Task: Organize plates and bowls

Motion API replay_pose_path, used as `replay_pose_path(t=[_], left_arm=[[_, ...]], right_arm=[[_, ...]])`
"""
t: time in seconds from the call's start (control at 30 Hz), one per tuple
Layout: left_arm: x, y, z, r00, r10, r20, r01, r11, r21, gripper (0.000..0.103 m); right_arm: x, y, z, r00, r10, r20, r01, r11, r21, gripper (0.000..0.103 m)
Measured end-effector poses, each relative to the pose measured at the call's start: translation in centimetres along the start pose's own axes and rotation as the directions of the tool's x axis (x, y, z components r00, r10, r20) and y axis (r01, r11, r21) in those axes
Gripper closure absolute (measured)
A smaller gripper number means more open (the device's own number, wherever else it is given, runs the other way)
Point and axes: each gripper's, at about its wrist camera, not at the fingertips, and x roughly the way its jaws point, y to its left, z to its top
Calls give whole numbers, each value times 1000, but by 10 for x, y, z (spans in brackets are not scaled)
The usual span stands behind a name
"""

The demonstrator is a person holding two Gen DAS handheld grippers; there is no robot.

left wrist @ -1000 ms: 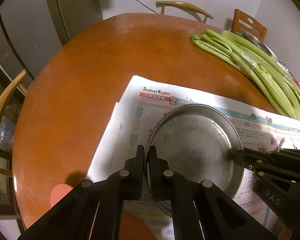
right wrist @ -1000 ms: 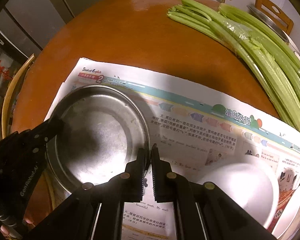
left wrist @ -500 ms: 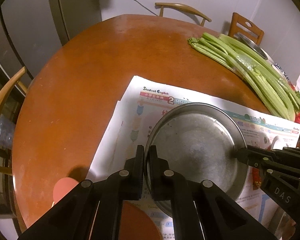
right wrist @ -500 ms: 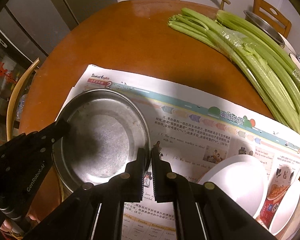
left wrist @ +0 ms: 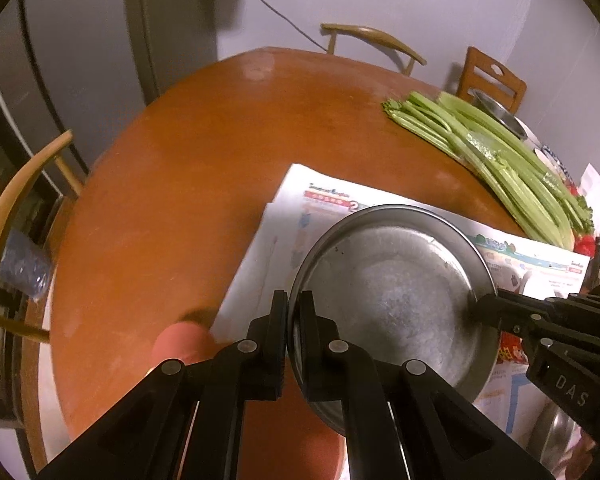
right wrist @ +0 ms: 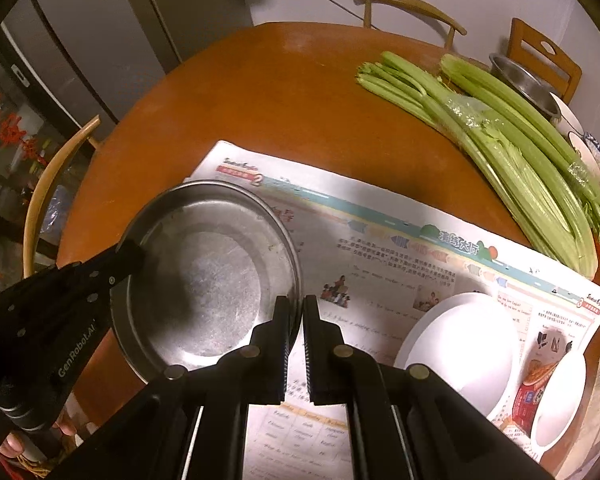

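Counted: one steel plate (right wrist: 204,280), two white bowls (right wrist: 460,344), one steel bowl (right wrist: 524,82), one newspaper (right wrist: 380,256), three chairs (right wrist: 410,4), one celery bunch (right wrist: 512,140).

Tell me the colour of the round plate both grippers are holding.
Dull silver-grey metal plate, with a worn, mottled centre; clearest in the right wrist view.

You get dim, warm indoor light in both views, brightest on the newspaper (right wrist: 380,236) at centre. The metal plate (right wrist: 204,272) shows dull glare and a dark shadow patch (lower middle). Fisheye bending curves the table (left wrist: 180,200) edge; frame corners go black.
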Motion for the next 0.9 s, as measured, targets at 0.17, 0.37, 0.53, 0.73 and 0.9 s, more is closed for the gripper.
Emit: replay_pose_path(t=[0.17,0.37,0.53,0.73,0.9], left_arm=[[-25,11,-15,999,21,41,-20,1000,-8,97],[-50,29,-30,997,46,63,-44,999,-30,97],[-51,54,-45,997,75,7,-75,994,-77,96],[-54,74,-63,994,108,-11,-108,988,-112,96],[-56,77,-70,993,117,-15,-118,986,-115,96]], right_arm=[[-10,17,-8,1000,15,20,-15,1000,-28,96],[-17,39,-15,999,45,26,-43,997,-68,96],[-14,60,-26,997,75,5,-74,992,-106,95],[-10,89,-42,996,85,-23,-87,983,-163,95],[-7,102,-52,996,83,-34,-88,978,-188,94]])
